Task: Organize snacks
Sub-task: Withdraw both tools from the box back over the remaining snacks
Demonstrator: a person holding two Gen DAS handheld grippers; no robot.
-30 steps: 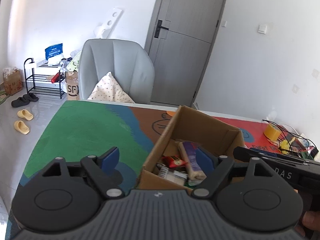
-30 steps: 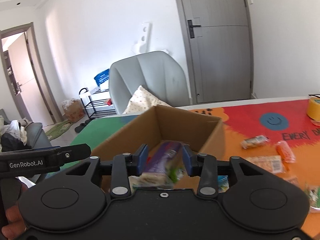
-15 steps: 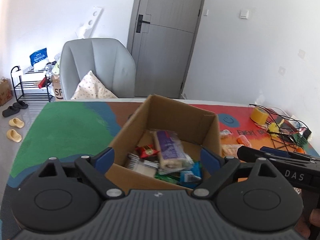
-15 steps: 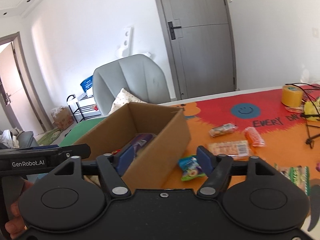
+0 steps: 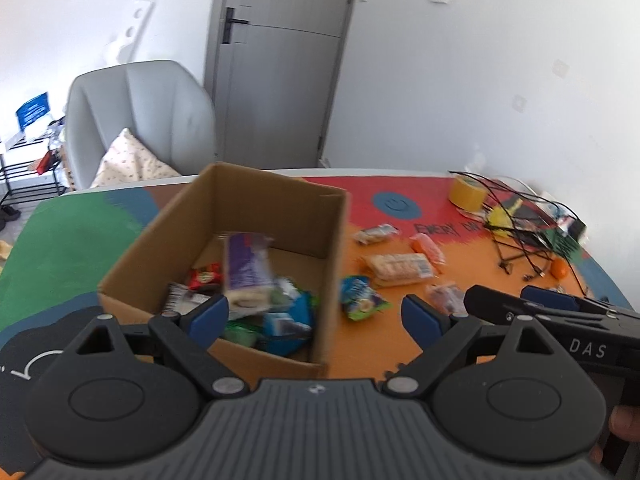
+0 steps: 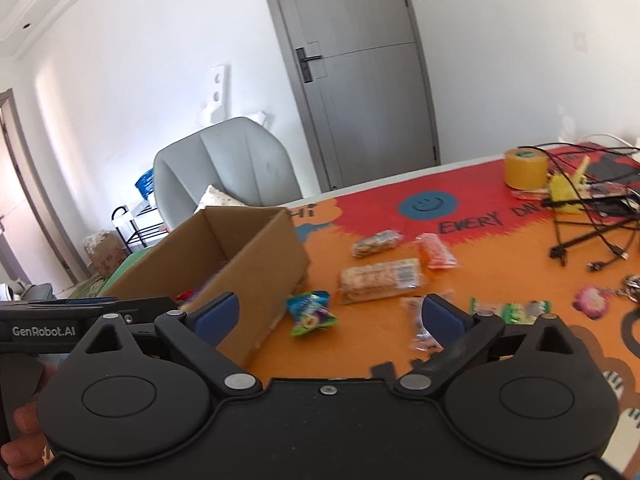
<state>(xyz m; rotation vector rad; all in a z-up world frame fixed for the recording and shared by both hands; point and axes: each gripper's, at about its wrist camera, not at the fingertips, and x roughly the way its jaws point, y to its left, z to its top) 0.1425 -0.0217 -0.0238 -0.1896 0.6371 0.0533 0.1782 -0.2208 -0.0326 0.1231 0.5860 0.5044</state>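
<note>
Snack box [image 6: 256, 256] left of right hand-held gripper [image 6: 332, 316]

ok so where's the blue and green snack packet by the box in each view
Left wrist view: the blue and green snack packet lies on the orange mat right of centre, just right of the cardboard box.
Right wrist view: the same packet sits near the middle, just right of the box's near corner.
Shared landmark: the yellow tape roll at the table's far right.
</note>
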